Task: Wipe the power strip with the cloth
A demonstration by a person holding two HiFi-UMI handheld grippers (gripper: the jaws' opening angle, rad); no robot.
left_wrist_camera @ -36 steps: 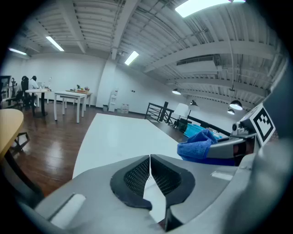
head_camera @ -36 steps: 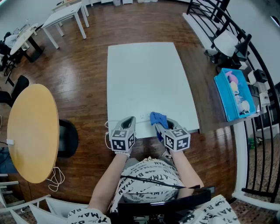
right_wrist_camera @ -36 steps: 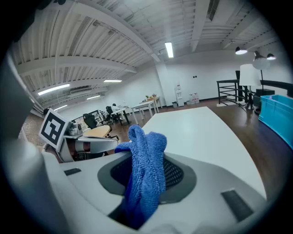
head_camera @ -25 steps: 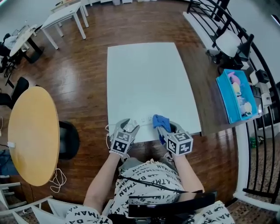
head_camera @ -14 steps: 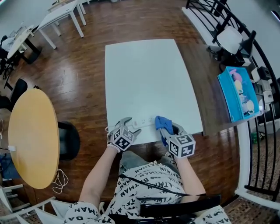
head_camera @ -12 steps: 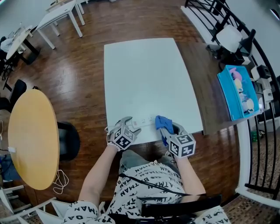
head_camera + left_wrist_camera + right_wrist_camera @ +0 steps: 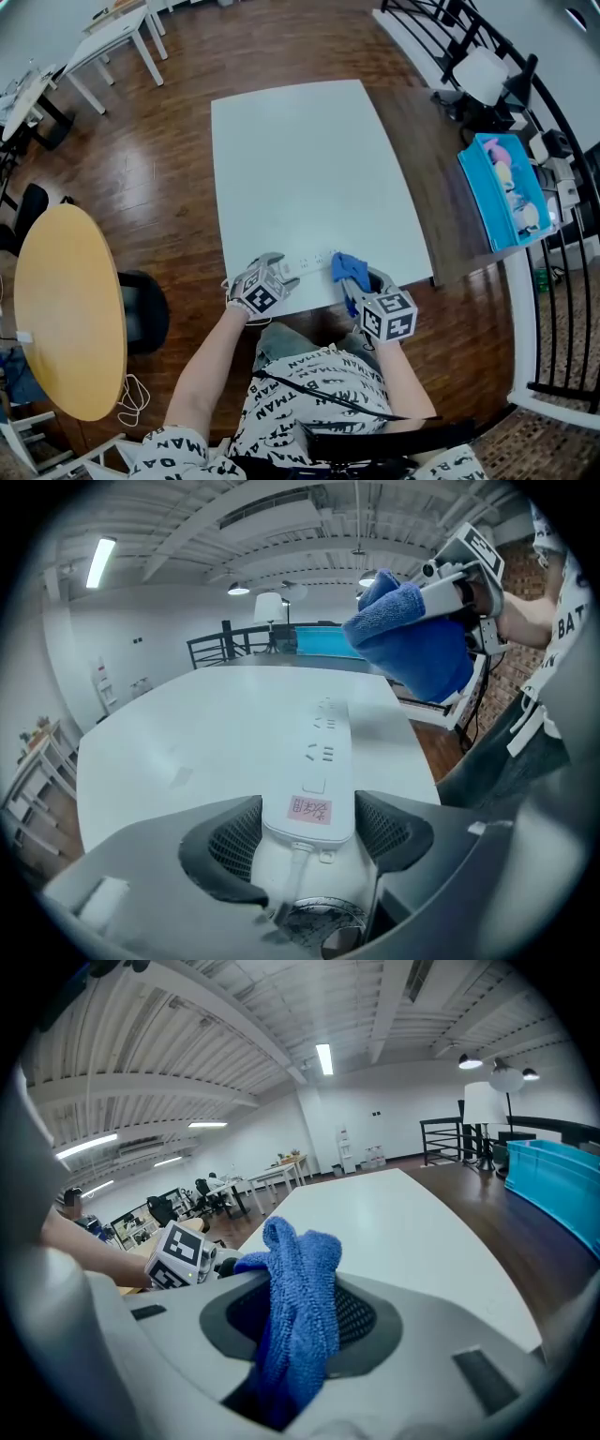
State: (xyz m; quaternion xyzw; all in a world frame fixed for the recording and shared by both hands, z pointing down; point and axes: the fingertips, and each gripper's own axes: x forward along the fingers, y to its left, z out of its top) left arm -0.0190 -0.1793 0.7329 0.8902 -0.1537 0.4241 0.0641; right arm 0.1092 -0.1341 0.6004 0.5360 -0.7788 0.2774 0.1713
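Surface: smooth, white, rectangular table [image 7: 300,159] is standing on a glossy floor [image 7: 169,141] of dark wood planks.
Power strip: long, flat white plastic power strip [image 7: 323,752] with rounded corners is lying along the table's near edge. Its socket face is pointing up and a small pink label is showing near its cord end.
Left gripper: left gripper [image 7: 309,834] is straddling the strip's cord end. Its jaws are standing wide and have just been closing, and the dark, mesh-textured pads [image 7: 234,834] are now pressing against both long sides of the strip.
Cloth: blue cloth [image 7: 298,1297], thick and nubby like terry, is bunching into soft folds that are spilling above the jaws.
Right gripper: right gripper [image 7: 354,284] is pinching the cloth between narrowly set jaws. It is holding the cloth just beside the strip's other end; whether the two are touching is not clear.
Surroundings: round yellow tabletop [image 7: 66,309] is sitting well off to the left, and a bright blue plastic bin [image 7: 487,202] is resting at the right.
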